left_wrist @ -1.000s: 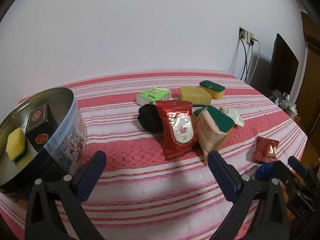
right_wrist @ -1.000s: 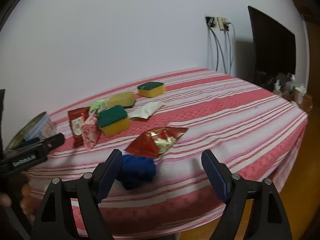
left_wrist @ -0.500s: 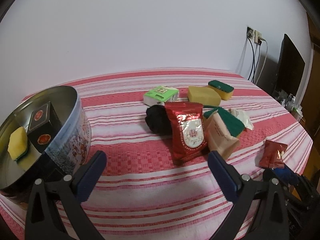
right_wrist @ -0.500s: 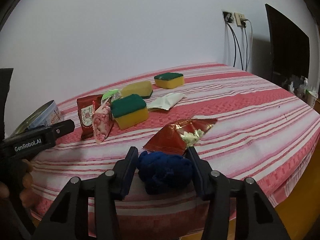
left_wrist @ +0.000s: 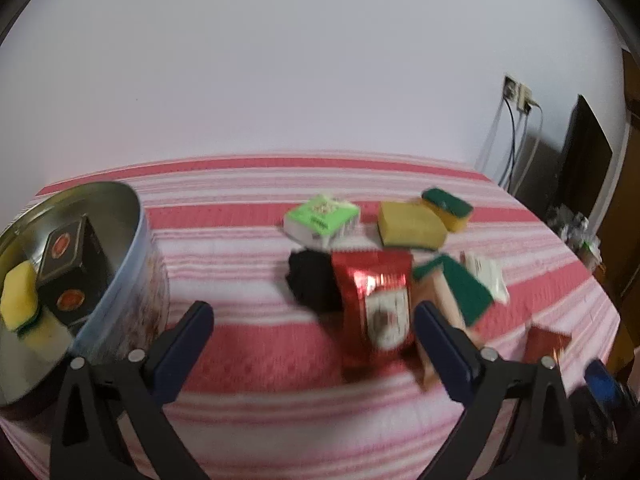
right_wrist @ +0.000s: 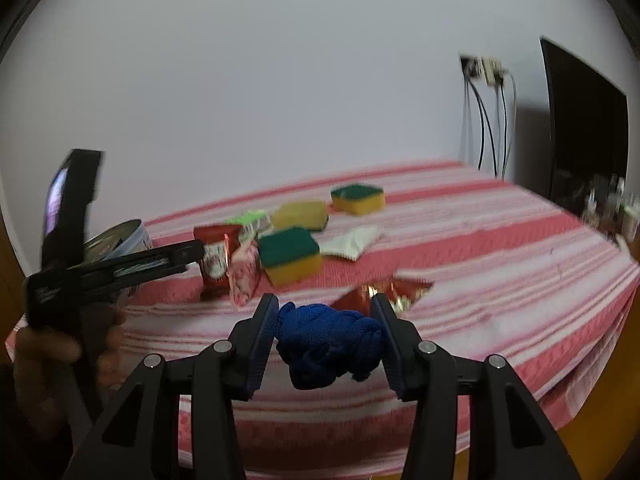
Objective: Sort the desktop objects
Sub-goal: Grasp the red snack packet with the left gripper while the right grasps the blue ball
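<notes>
On the striped tablecloth [left_wrist: 260,320] most items are left unsorted: a red packet [left_wrist: 378,304], a black bundle [left_wrist: 312,284], a green box [left_wrist: 322,220] and several sponges [left_wrist: 410,226], while only a black box [left_wrist: 68,268] and one sponge [left_wrist: 18,300] are seen inside the round tin [left_wrist: 132,264]. A blue knitted bundle [right_wrist: 330,342] is clamped near the table's front edge by the right gripper [right_wrist: 326,332], whose jaws, wide apart a second ago, have just been closing onto it. The left gripper [left_wrist: 312,332] is held wide open and empty, though its jaws have been narrowed slightly, and the red packet is now framed closer between them than before.

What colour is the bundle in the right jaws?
Dark blue bundle, clearest in the right wrist view.
</notes>
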A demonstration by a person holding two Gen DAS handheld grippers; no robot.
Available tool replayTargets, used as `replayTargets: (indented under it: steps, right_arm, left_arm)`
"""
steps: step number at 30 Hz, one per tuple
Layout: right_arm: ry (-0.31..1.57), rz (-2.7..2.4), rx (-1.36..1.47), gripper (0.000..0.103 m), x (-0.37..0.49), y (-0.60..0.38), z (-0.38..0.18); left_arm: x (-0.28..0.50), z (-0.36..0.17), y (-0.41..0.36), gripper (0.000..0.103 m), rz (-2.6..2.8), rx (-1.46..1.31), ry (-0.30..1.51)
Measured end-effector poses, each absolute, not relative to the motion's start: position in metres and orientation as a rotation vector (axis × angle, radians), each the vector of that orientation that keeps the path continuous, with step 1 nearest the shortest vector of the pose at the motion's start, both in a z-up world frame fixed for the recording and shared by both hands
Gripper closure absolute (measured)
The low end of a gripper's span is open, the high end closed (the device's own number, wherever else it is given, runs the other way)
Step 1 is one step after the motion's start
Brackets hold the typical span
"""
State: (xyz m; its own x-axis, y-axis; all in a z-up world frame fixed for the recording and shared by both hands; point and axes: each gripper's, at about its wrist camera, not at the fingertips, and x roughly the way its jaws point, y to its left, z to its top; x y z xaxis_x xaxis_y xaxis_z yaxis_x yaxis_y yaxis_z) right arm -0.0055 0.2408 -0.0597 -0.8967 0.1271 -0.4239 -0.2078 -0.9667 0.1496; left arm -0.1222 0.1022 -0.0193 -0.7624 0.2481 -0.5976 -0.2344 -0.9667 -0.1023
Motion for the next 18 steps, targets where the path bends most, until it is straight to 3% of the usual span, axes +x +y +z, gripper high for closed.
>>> replayTargets:
  steps: [3,8,11,15,18]
  right_arm:
    - [0.255,2.891,-0.620,0.053,-0.006,0.238,-0.059]
    - [0.284,2.878,-0.638,0.053,-0.004,0.244,-0.062]
    - [0.293,2.868,-0.641,0.053,-0.004,0.249,-0.063]
    - [0.304,2.856,-0.659,0.053,-0.005,0.251,-0.065]
    - [0.313,2.842,-0.670,0.053,-0.006,0.254,-0.067]
  left_arm:
    - [-0.142,-0.026,0.114,0.014,2.638,-1.037,-0.083]
    - [-0.160,-0.039,0.126,0.015,2.616,-1.172,-0.110]
    - [-0.168,-0.048,0.133,0.022,2.600,-1.267,-0.072]
    - [-0.166,-0.047,0.128,0.050,2.601,-1.243,-0.120]
    - [-0.161,-0.047,0.119,0.057,2.573,-1.230,-0.166]
